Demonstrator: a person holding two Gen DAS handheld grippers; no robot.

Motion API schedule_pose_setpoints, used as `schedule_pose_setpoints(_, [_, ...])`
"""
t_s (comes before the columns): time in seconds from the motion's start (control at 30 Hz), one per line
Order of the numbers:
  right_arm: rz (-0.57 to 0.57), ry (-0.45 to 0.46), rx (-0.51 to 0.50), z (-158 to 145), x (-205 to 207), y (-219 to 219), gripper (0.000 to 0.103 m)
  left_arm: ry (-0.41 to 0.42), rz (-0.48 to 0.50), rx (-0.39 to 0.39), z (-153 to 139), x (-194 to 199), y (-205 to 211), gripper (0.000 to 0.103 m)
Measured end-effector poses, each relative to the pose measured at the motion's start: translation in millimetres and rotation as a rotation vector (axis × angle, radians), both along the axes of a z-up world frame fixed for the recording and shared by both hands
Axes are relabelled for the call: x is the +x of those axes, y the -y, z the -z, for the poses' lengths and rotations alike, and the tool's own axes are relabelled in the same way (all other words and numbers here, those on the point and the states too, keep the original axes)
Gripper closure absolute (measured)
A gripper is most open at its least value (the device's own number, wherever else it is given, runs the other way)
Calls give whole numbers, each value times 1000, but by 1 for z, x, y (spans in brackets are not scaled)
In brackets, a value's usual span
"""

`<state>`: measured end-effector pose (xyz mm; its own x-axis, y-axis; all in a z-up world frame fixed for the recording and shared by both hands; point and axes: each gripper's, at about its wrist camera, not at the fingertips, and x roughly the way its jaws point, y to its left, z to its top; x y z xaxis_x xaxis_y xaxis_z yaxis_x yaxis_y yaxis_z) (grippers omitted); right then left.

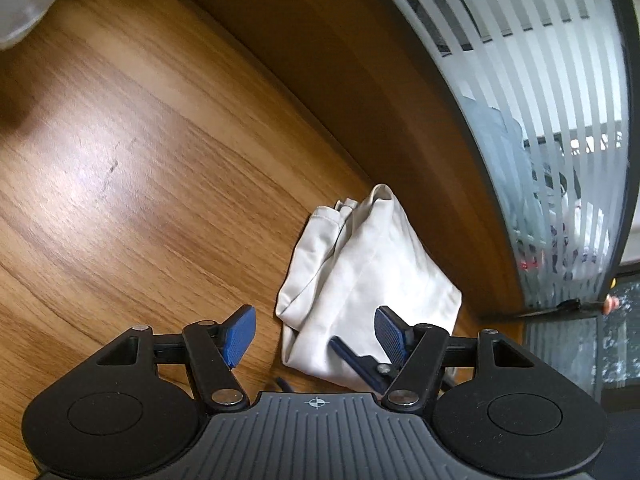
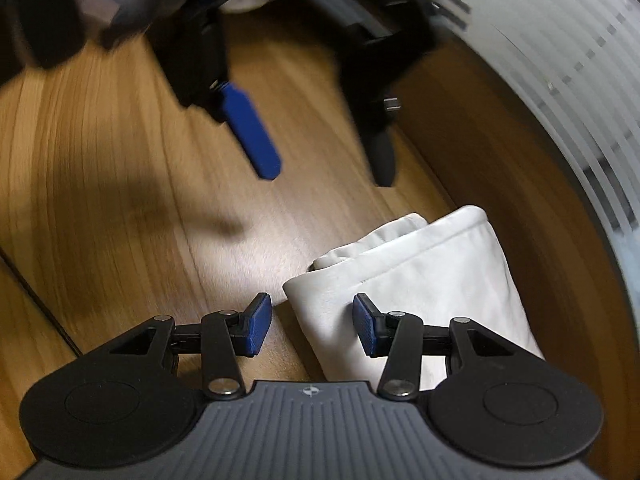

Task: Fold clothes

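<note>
A wooden counter (image 1: 120, 140) is filling both views, striped frosted glass (image 1: 540, 80) running along its far edge. The folded white garment (image 1: 360, 280) is lying near that edge. Left tongs (image 1: 316, 334) and right tongs (image 2: 312, 324) are both hovering wide open, gripping nothing.

bench (image 1: 132, 168): wood-grain top, glossy, faint dark scuff near the middle | folded white garment (image 1: 360, 280) lies flat on it close to the far edge | pale translucent item (image 1: 24, 4), blurred, at one corner
</note>
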<state>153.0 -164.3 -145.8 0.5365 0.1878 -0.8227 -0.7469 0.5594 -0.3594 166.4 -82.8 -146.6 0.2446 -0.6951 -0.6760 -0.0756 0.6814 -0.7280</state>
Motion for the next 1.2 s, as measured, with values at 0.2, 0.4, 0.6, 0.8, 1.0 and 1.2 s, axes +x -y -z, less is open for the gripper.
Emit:
schedule_pose_setpoints(0.2, [-27, 62, -9, 1, -3, 5, 94, -86, -51, -94, 14, 2, -1, 33])
schedule_pose_setpoints(0.4, [24, 107, 70, -25, -4, 22, 95, -154, -70, -159, 30, 2, 17, 30])
schedule_pose_setpoints(0.6, [50, 138, 109, -50, -9, 36, 95, -216, -72, -232, 48, 7, 51, 30])
schedule_pose_setpoints(0.8, [59, 134, 148, -58, -14, 45, 95, -196, 22, -206, 53, 28, 86, 31])
schedule_pose_setpoints(1.0, [71, 120, 194, -65, -23, 52, 96, -180, 121, -138, 57, 39, 106, 50])
schedule_pose_setpoints(1.2, [110, 51, 262, -65, -30, 63, 95, -122, 187, -35, 55, 27, 110, 83])
